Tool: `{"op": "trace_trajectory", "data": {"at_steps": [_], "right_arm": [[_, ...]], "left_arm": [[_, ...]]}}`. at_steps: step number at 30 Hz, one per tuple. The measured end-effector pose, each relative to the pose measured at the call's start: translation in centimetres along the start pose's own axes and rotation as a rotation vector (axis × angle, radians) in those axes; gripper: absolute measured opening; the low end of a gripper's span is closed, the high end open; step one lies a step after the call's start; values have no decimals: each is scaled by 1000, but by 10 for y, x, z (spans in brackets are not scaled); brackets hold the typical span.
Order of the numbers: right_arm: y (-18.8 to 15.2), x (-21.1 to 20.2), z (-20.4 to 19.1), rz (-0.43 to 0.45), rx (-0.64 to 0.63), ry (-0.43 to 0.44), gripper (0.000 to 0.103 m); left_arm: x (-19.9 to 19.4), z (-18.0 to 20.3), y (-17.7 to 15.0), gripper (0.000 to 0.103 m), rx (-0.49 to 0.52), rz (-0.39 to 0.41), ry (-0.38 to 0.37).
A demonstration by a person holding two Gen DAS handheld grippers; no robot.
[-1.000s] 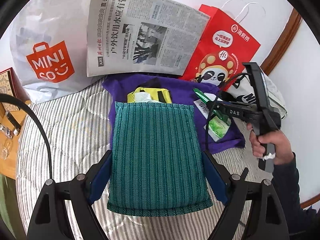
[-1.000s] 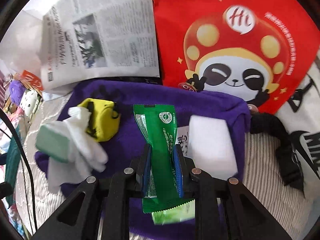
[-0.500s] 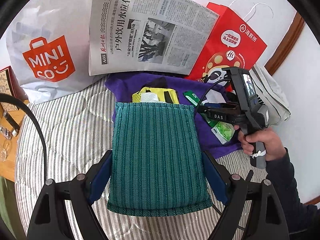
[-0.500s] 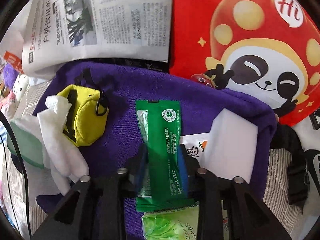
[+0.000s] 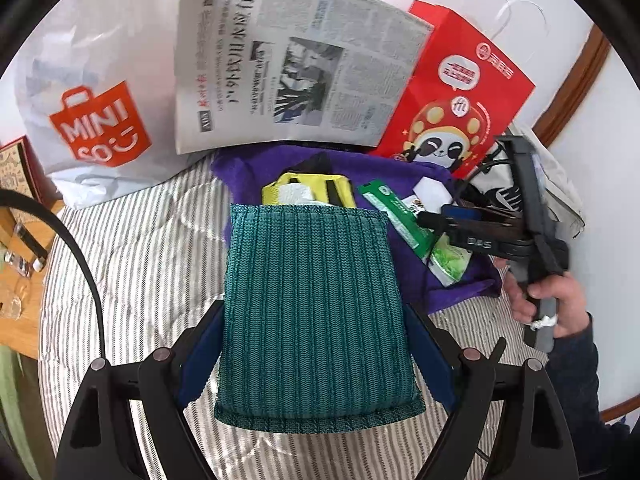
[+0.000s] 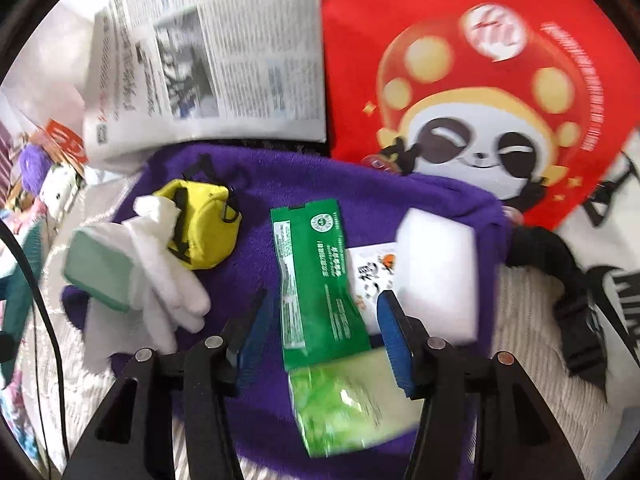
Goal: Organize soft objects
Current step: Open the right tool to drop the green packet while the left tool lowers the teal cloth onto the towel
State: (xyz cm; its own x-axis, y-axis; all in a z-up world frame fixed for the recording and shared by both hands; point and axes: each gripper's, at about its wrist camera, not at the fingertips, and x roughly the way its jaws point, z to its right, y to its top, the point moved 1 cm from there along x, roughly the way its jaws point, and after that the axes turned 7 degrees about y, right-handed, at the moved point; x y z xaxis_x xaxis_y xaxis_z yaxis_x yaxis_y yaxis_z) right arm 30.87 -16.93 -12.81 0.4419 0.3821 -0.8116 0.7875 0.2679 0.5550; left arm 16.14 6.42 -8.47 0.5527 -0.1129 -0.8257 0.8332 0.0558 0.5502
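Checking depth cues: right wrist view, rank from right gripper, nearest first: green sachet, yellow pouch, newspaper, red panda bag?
1. Green foil sachet, between the right gripper fingers.
2. Yellow fabric pouch, left, mid purple cloth.
3. Folded newspaper and red panda paper bag, at back; too close to call.

Left gripper point(image 5: 316, 364): black linkage arms, silver round screws, blue finger pads; black cable arcing beside it.
Right gripper point(image 6: 320, 340): same black arms, silver screws, blue pads; white "DAS" lettering on its body.
Right hand point(image 5: 556, 300): bare skin, dark sleeve.
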Motion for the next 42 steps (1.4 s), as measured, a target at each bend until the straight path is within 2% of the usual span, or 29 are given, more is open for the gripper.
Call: {"op": "trace_trajectory", "data": {"at_steps": [4,11,16,19,20,23,28,31,34,42], "right_arm": [[-21,-37,11,23,25,-30,56],[-60,-80,45,62,87,-75,59],[-78,-93,61,81,154,-71,61],[-86,-93,59,86,165,-54,61],[-87,-92,58,86,164,-49,61],[-92,-88,53,77,152,-35,61],[-97,-81,48,59,145,-46,61],[-103,-84,48,66,150,-46,61],[-113,-88,49,65,170,-43,61],[-136,-97,50,49,205,-46,61]], "left_arm": [[6,24,11,85,44,6,-15],[49,77,46,85,134,-7,-53],[94,95,61,85,184,-56,14],[109,102,56,86,206,-87,7],[115,106,51,86,234,-94,40],[124,107,41,86,280,-92,122],[128,100,38,88,254,-113,86],[133,100,36,88,257,-134,96],[139,105,31,86,291,-131,139],[133,93,40,86,254,-140,110]]}}
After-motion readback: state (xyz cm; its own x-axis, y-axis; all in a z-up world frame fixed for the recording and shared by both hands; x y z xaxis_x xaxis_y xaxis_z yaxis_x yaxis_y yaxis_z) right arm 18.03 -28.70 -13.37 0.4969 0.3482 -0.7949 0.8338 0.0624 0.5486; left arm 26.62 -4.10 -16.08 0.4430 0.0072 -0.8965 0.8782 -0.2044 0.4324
